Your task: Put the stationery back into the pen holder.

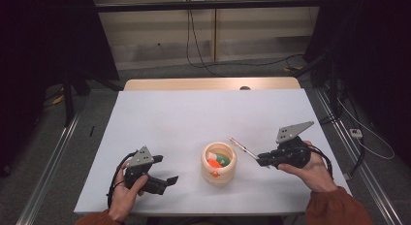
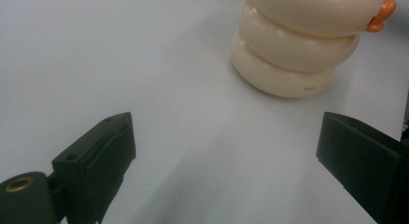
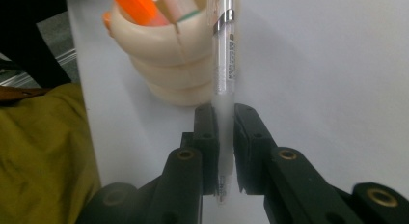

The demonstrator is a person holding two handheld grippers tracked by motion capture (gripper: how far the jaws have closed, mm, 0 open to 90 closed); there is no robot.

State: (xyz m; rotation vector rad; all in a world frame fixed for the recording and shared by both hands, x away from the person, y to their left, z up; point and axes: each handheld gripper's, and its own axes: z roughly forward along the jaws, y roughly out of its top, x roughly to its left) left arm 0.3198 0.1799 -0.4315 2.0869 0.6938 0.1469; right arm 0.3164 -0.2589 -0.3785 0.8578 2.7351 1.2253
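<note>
A cream ringed pen holder [image 1: 219, 164] [image 2: 299, 45] [image 3: 164, 60] stands near the front middle of the white table [image 1: 194, 118], with orange and green pens [image 1: 216, 160] inside. My right gripper [image 1: 260, 159] [image 3: 225, 119] is shut on a clear pen [image 1: 243, 148] [image 3: 224, 64], held just right of the holder and above the table, its free end pointing toward the holder's far rim. To the holder's left, my left gripper [image 1: 170, 180] [image 2: 226, 156] rests open low over the table, nothing between its fingers.
The table's wooden far edge [image 1: 208, 83] lies beyond the white top. Floor rails [image 1: 53, 152] run along both sides, and cables [image 1: 358, 137] trail on the floor at the right. An olive sleeve [image 3: 43, 156] fills the lower left of the right gripper view.
</note>
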